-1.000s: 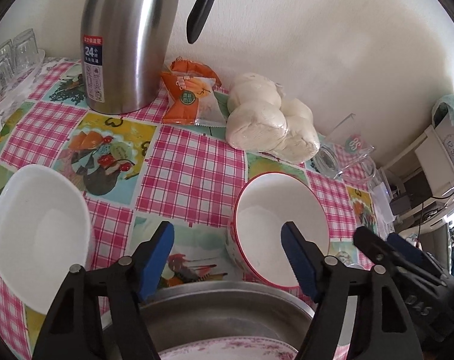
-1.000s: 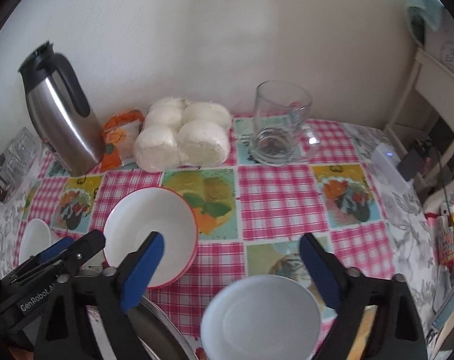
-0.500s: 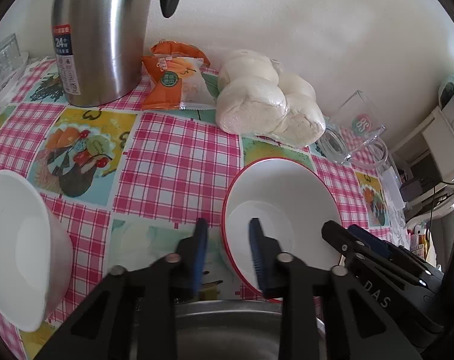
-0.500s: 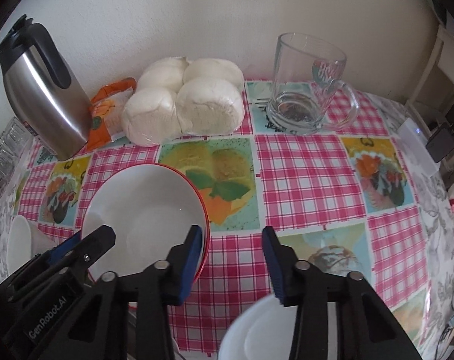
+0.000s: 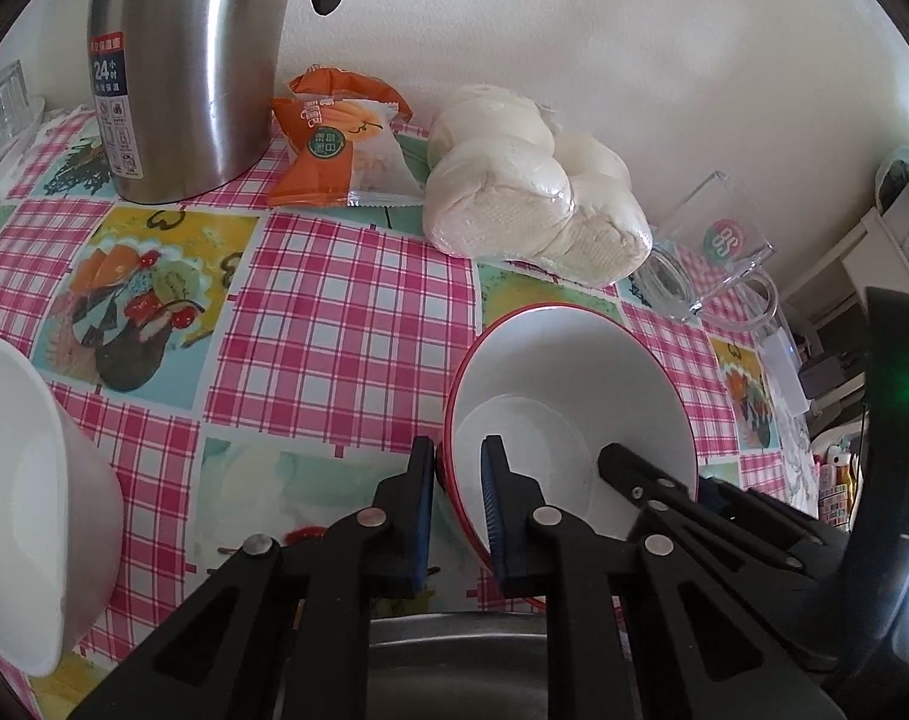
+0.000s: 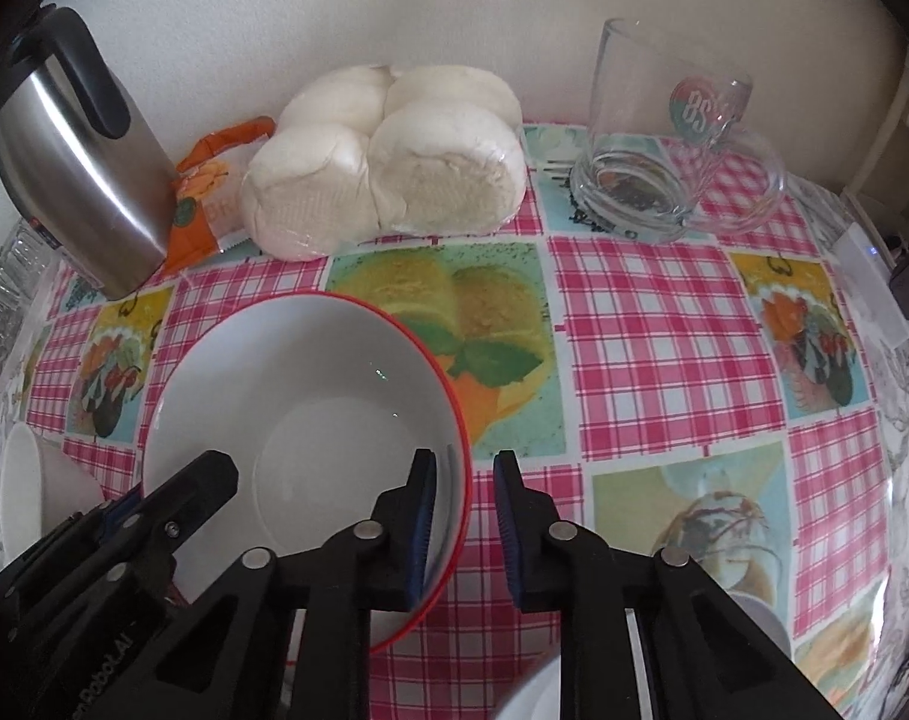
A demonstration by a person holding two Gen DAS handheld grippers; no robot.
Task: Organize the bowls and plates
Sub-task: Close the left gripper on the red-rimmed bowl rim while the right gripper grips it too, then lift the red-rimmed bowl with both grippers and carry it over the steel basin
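Observation:
A white bowl with a red rim sits on the checked tablecloth. My left gripper is shut on its left rim, one blue pad inside and one outside. My right gripper straddles the bowl's right rim. Its jaws are closing, with the rim between them and a thin gap still showing beside the outer pad. A plain white bowl stands further left. Part of a white dish shows at the bottom edge under the right gripper.
A steel thermos, an orange snack packet, wrapped white buns and a glass mug line the wall. A metal basin sits under the left gripper. Shelving stands off the table's right side.
Both grippers came down onto the red-rimmed bowl from opposite sides and their jaws narrowed from wide. The left one clamped the left rim; the right one now brackets the right rim.

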